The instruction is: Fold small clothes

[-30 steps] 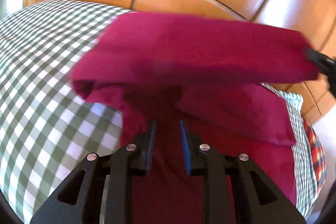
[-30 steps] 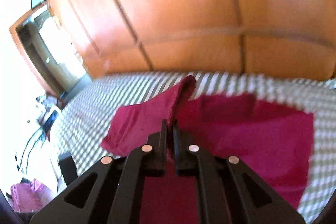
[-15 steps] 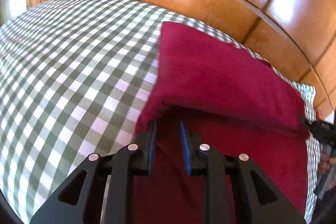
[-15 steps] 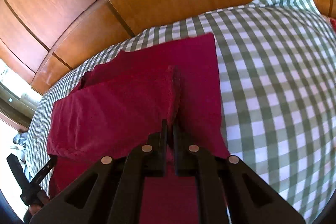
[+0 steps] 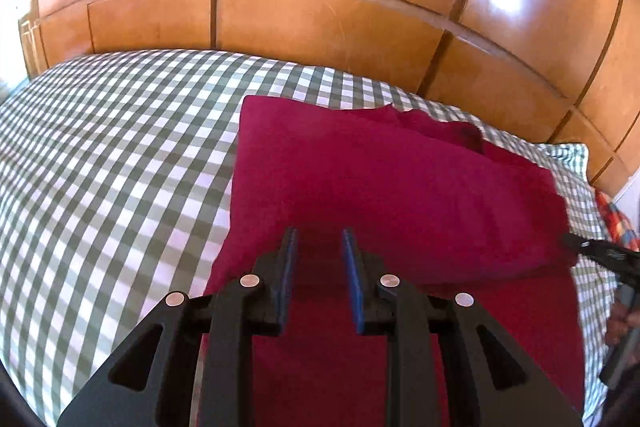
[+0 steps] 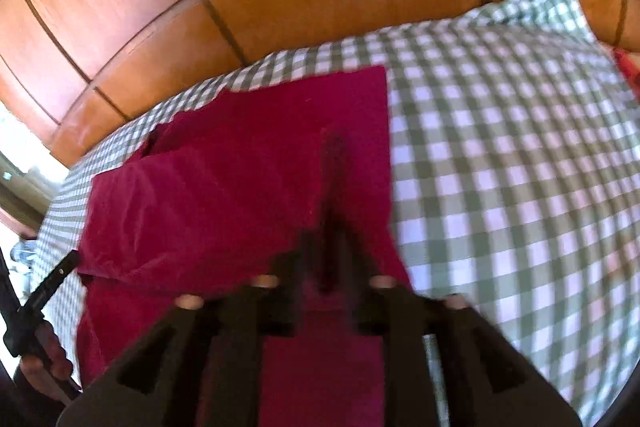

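The red garment (image 5: 392, 187) lies on the checked bedspread (image 5: 100, 167) w/ one fold laid over, both grippers clear: left gripper (image 5: 318, 247) narrowly parted & empty, right gripper (image 6: 328, 259) just opening off the cloth (blurred), so prob. more folds left.

No legible text, label, brand, number or sign appears in either wrist view. In the right wrist view a faint pale marking runs along the finger of the left gripper (image 6: 56, 277), low at the left edge, but it is too small and blurred to read. The red cloth (image 5: 400, 187), the checked sheet (image 5: 100, 167) and the wood panelling (image 5: 320, 27) ahead of the gripper carry no printing that can be made out.
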A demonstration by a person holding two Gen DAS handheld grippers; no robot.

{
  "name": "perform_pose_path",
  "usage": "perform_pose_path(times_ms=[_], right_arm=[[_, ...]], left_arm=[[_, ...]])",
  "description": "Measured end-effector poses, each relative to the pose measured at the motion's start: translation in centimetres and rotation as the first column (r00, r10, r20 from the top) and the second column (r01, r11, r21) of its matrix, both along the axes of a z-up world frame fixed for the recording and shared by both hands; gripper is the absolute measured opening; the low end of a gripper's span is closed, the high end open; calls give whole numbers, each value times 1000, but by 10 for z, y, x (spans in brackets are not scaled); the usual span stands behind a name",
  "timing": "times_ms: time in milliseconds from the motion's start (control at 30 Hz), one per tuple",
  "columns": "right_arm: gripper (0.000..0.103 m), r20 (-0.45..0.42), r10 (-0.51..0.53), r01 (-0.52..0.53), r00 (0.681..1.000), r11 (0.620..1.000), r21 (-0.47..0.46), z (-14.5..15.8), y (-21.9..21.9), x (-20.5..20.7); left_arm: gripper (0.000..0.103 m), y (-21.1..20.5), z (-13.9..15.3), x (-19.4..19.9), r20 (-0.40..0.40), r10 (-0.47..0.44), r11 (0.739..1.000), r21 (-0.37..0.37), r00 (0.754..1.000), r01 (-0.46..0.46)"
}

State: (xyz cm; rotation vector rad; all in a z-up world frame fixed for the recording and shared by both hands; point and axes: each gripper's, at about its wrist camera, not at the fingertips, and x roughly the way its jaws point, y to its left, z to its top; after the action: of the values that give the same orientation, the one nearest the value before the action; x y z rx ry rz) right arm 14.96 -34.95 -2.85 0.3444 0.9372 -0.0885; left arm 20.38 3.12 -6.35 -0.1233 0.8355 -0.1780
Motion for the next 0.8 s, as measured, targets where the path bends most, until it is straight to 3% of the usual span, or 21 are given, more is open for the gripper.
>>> perform_pose_path(times_ms=[67,133,267,400,467,533,700,800], right_arm=[[42,46,0,3,999,999,-50,15,6,-4],[43,74,42,-38,996,998,-45,23,20,-1],[53,38,94,-89,995,989,-119,11,50,20],[52,-36,59,-64,998,985,-160,-23,52,34],[52,-8,79,-79,997,978,-195,-36,54,31],[52,33,97,-86,995,967,-239,-43,59,26],[52,56,96,-79,994,966,-247,-45,56,23],[53,51,94,-78,994,963,-258,-42,56,24]], left_arm=[[22,3,3,6,17,13,1000,-8,1000,-13],[22,6,6,13,25,18,999,-28,1000,-17],[22,4,8,38,21,31,999,-21,999,-31],[22,1,-10,63,-30,57,998,36,998,-56],[22,1,-29,69,-59,63,995,83,996,-58],[22,2,-39,65,-20,58,993,100,998,-55],[22,2,-27,57,-13,88,989,122,996,-86],[22,9,-11,34,9,85,992,88,996,-85]])
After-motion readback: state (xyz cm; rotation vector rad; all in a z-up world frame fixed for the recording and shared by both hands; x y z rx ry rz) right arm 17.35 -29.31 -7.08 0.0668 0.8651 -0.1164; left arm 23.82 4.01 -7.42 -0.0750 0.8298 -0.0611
